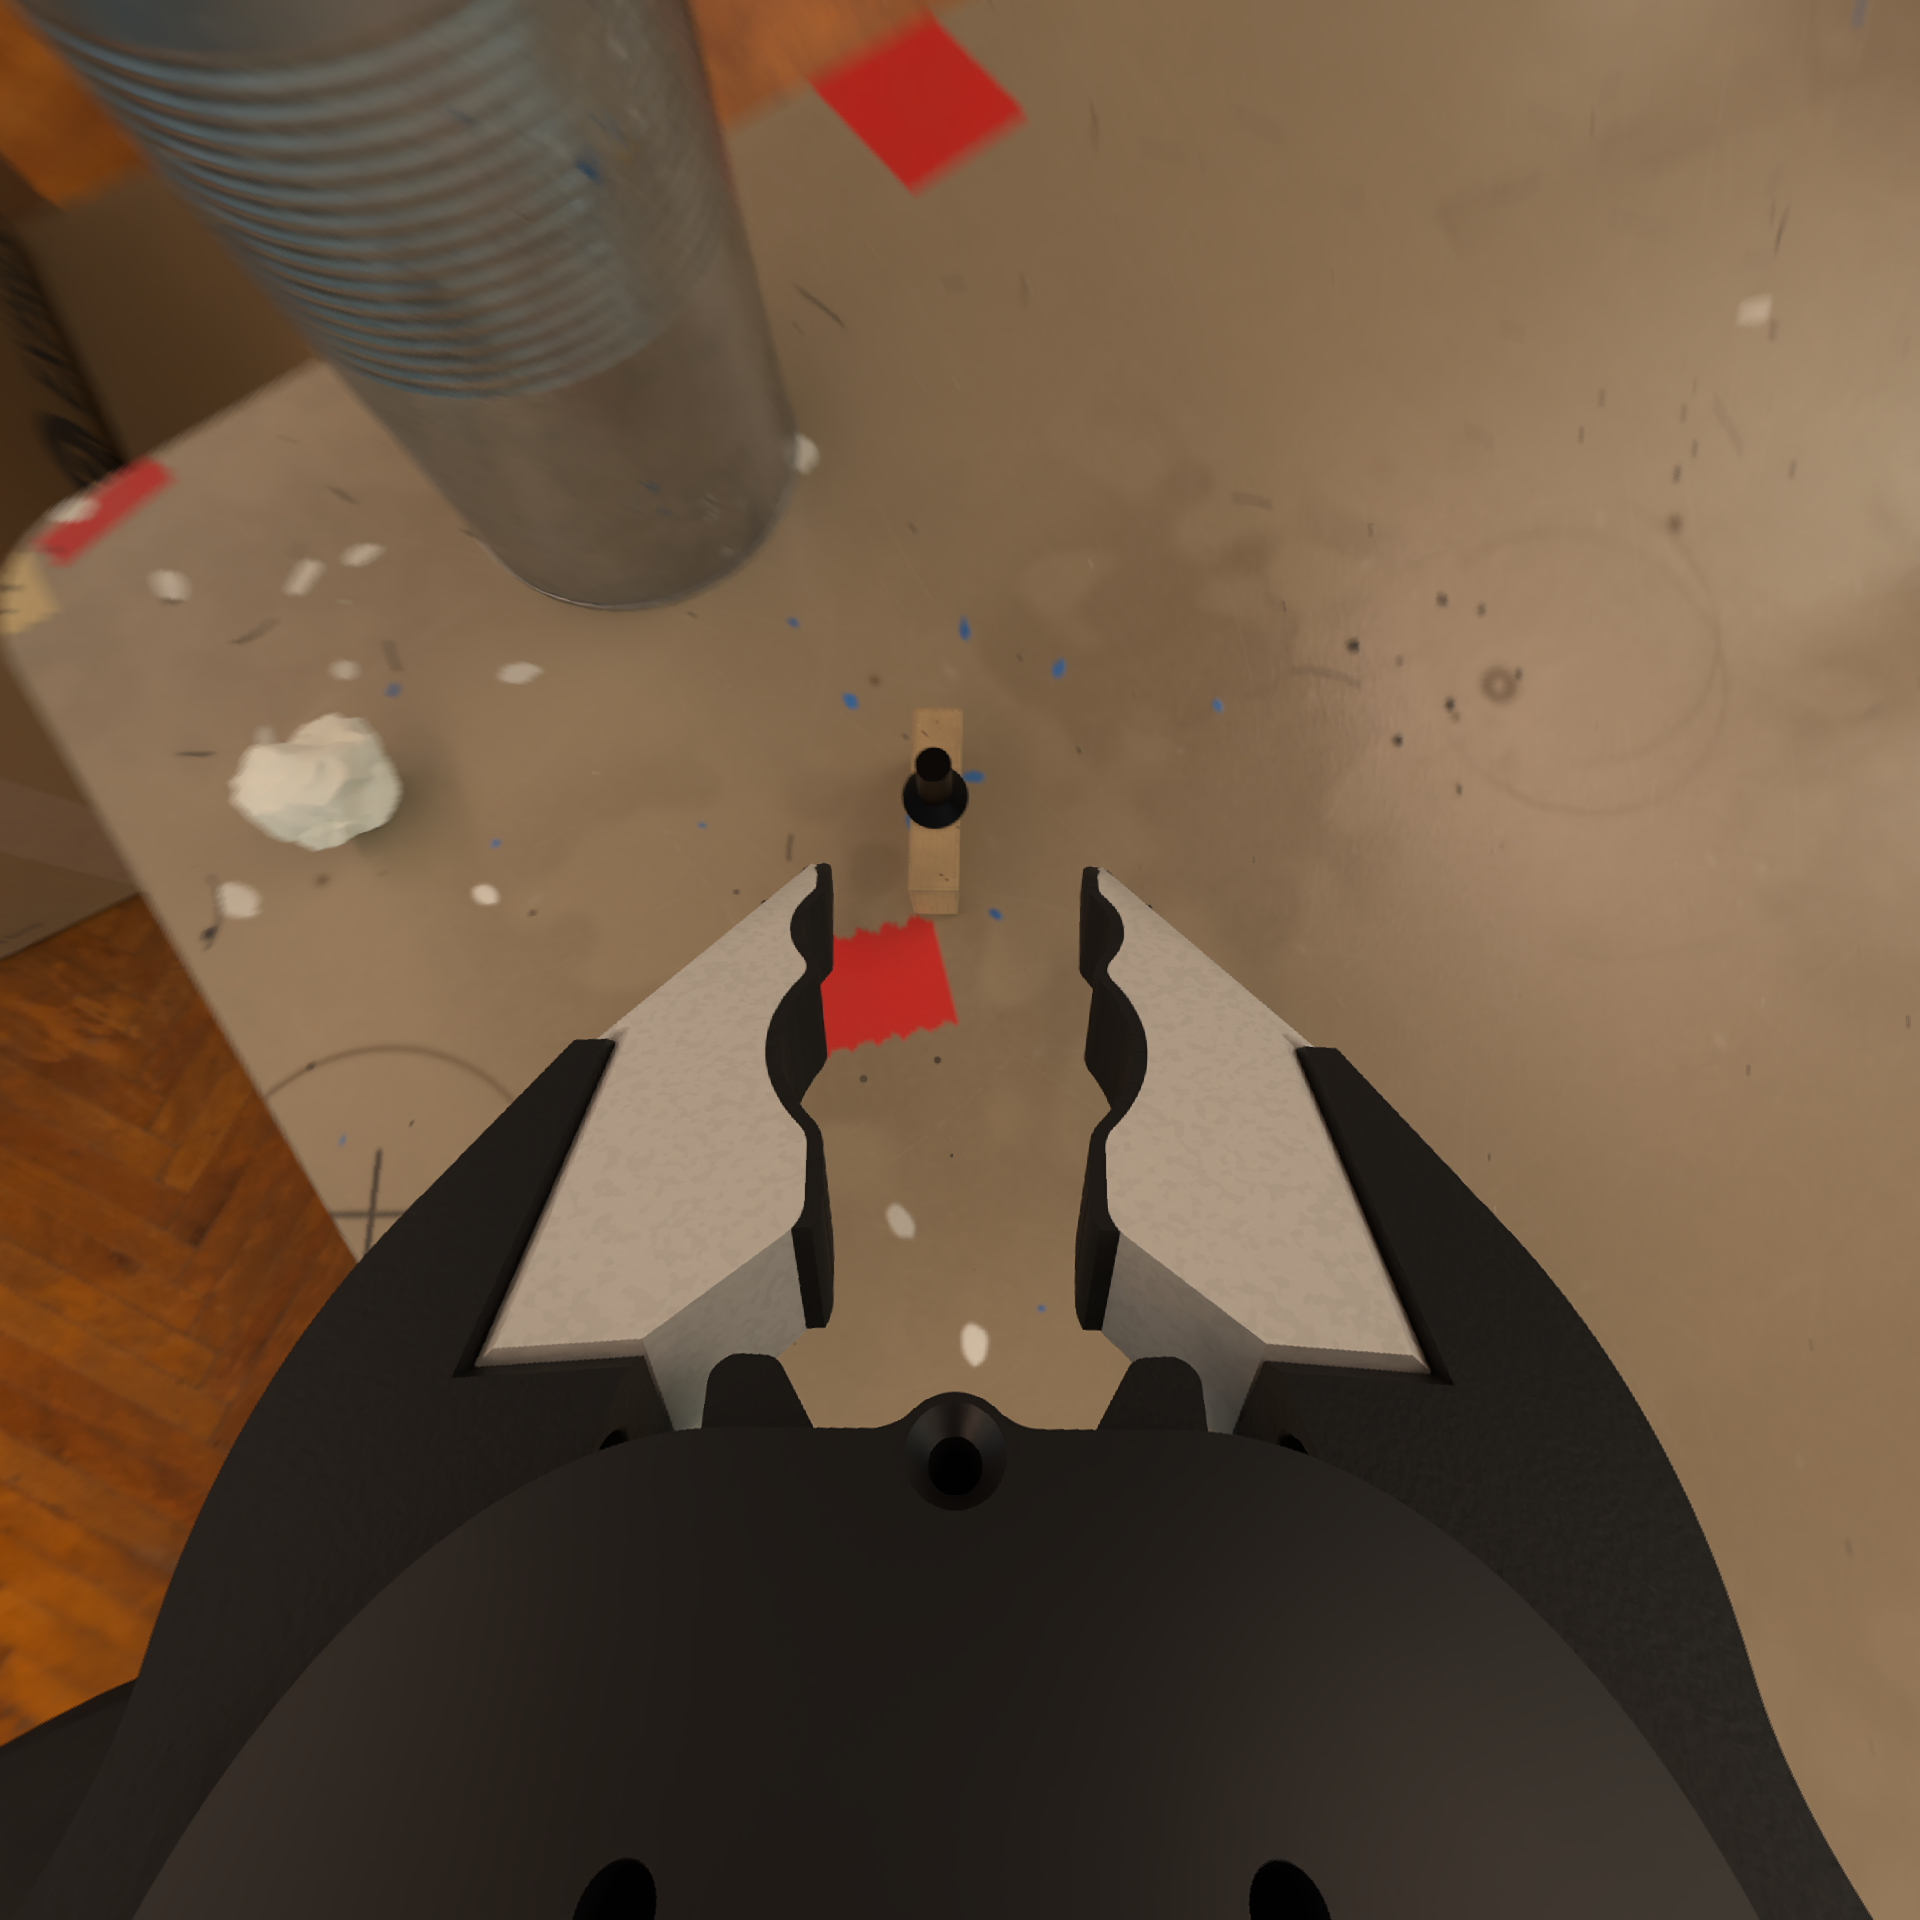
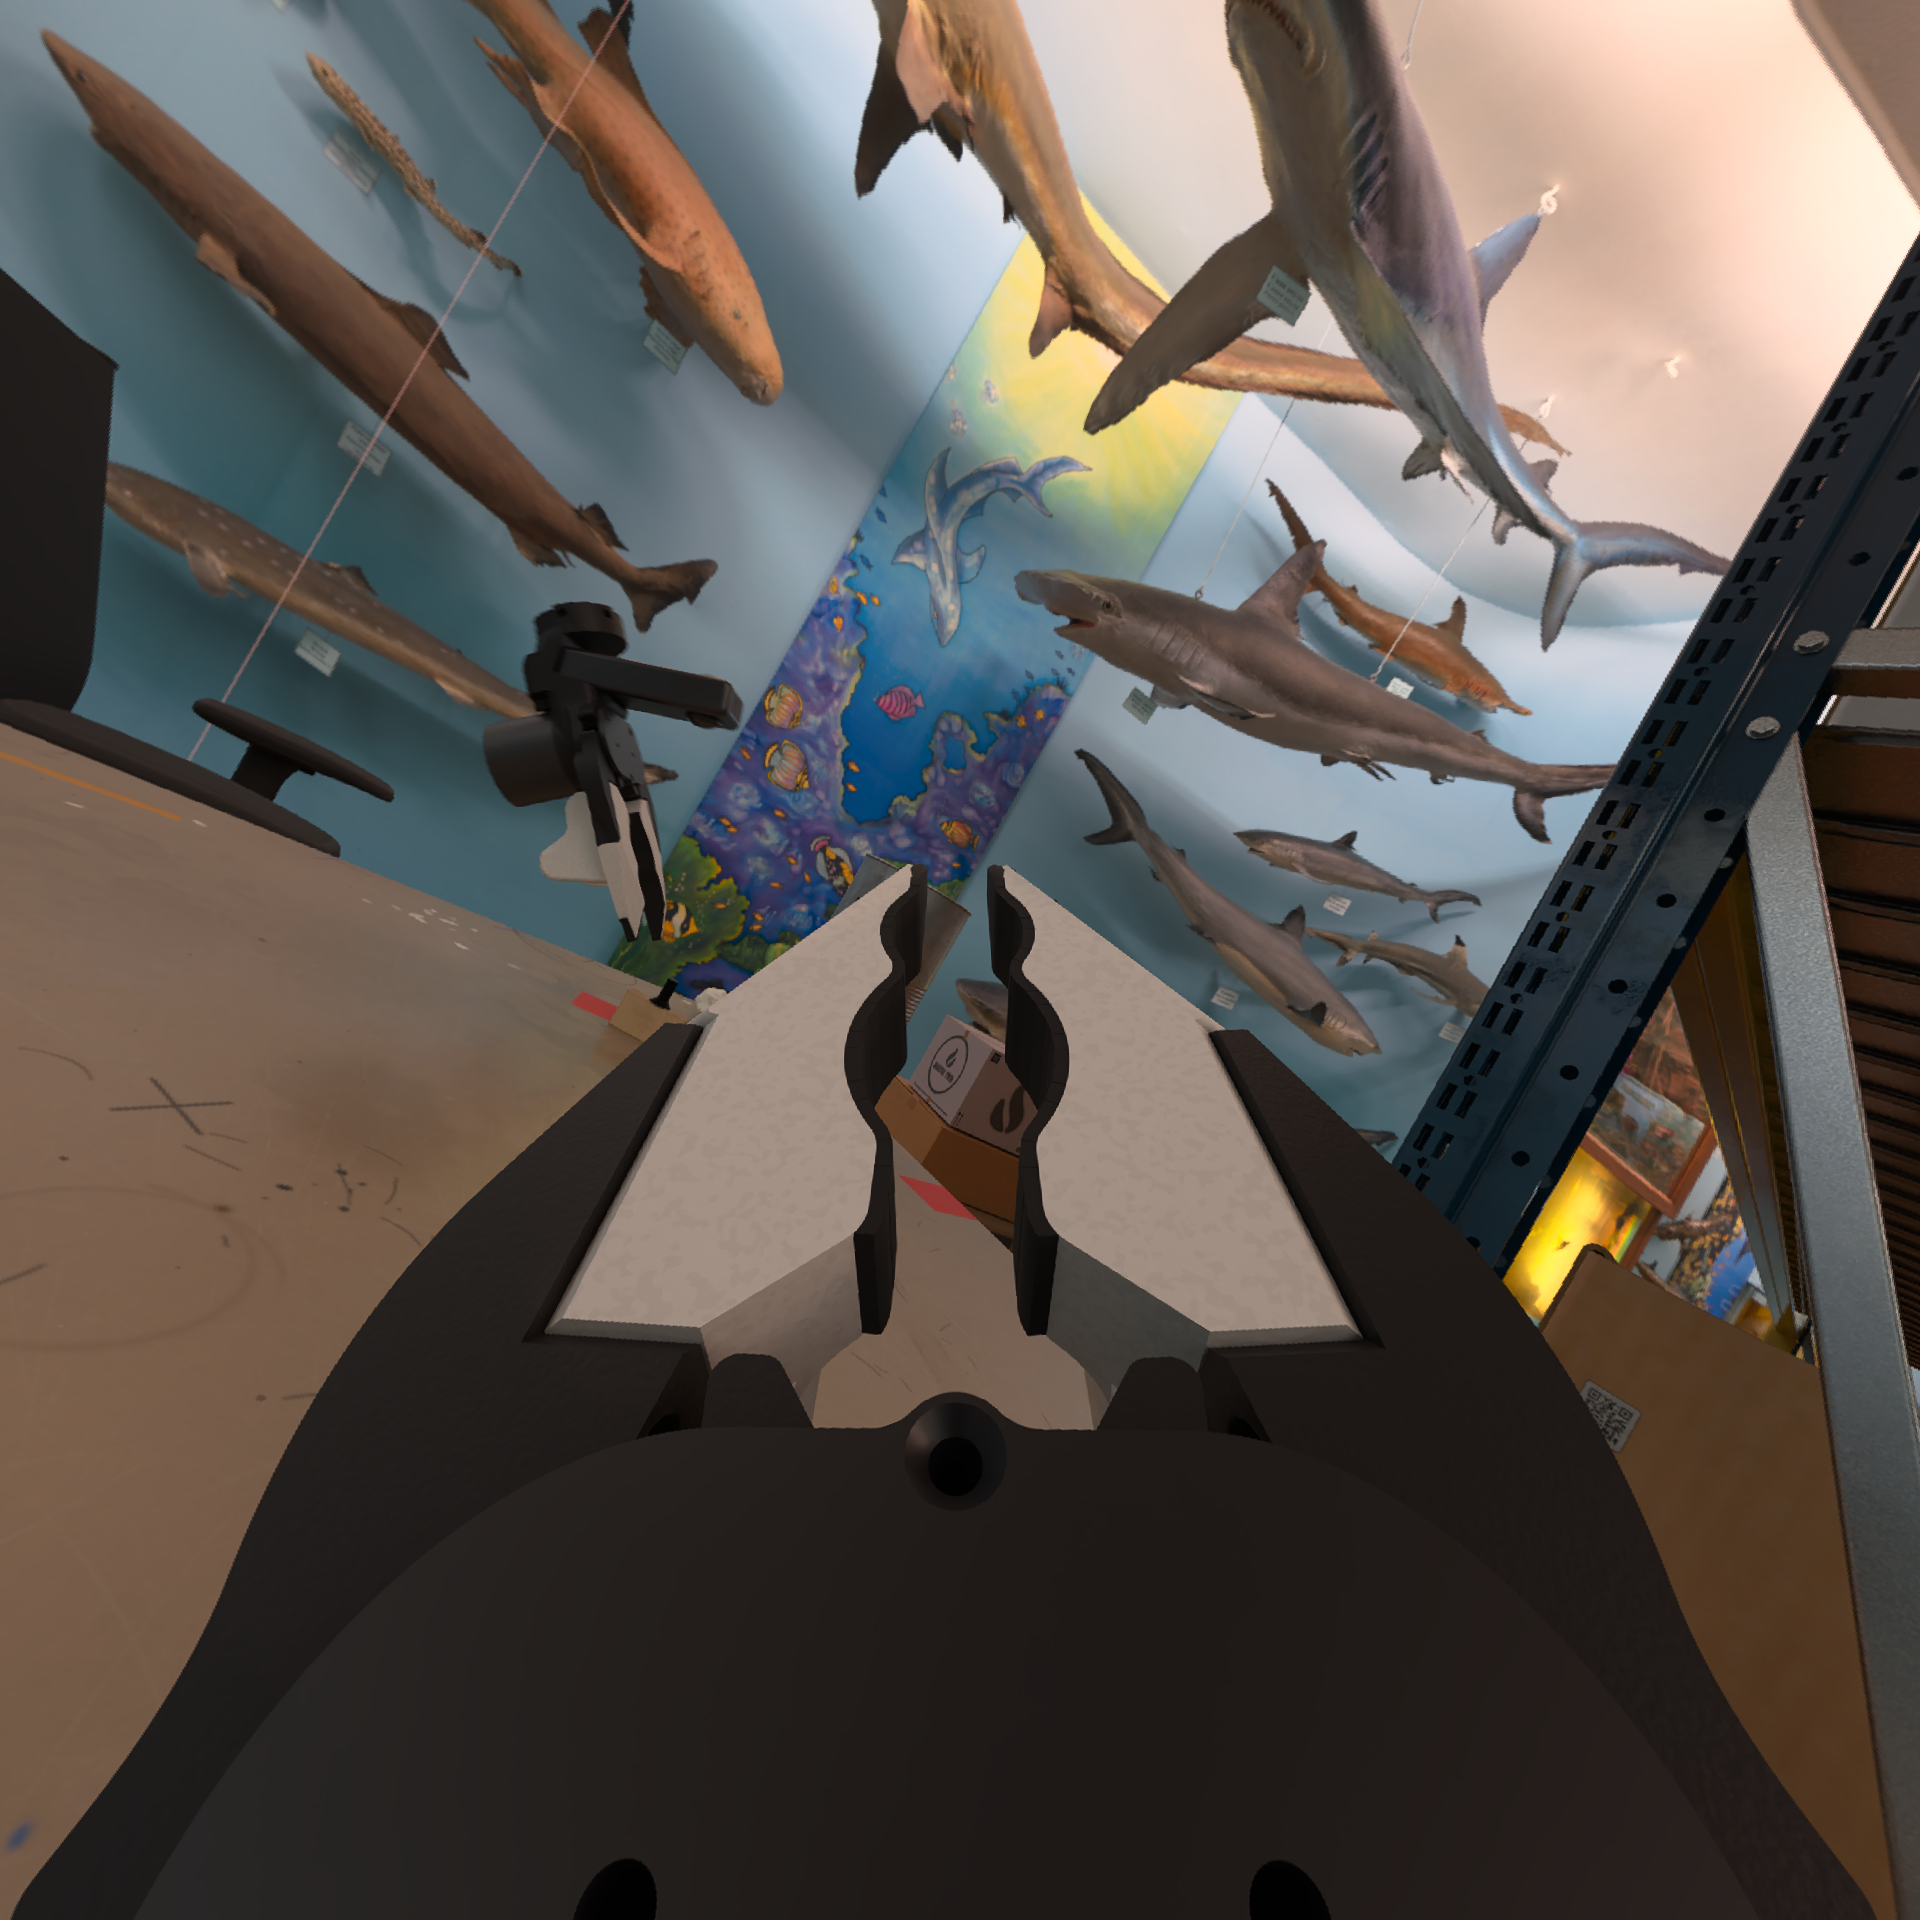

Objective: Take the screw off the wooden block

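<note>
The left gripper (image 1: pixel 956 883) hangs above the table (image 1: pixel 1351 935) with its jaws spread wide and nothing between them. Just beyond its fingertips lies the block (image 1: pixel 935 862), a small pale wooden bar pointing away from the camera, and the screw (image 1: pixel 934 790) stands in its middle — black, upright, its flared collar seated on the wood. A red patch (image 1: pixel 888 987) lies on the table just near of the block, partly behind the left finger. Far left stands a ribbed metal can (image 1: pixel 540 312); a ball of crumpled paper (image 1: pixel 317 781) sits well to the left of the block. The right gripper (image 2: pixel 954 894) is well apart from all this, low over the table and aimed outward at a wall of model sharks (image 2: pixel 1299 665) — its jaws are parted by a narrow gap, empty. In its view the left gripper shows far off on the left, fingers pointing down above the block and screw.
</note>
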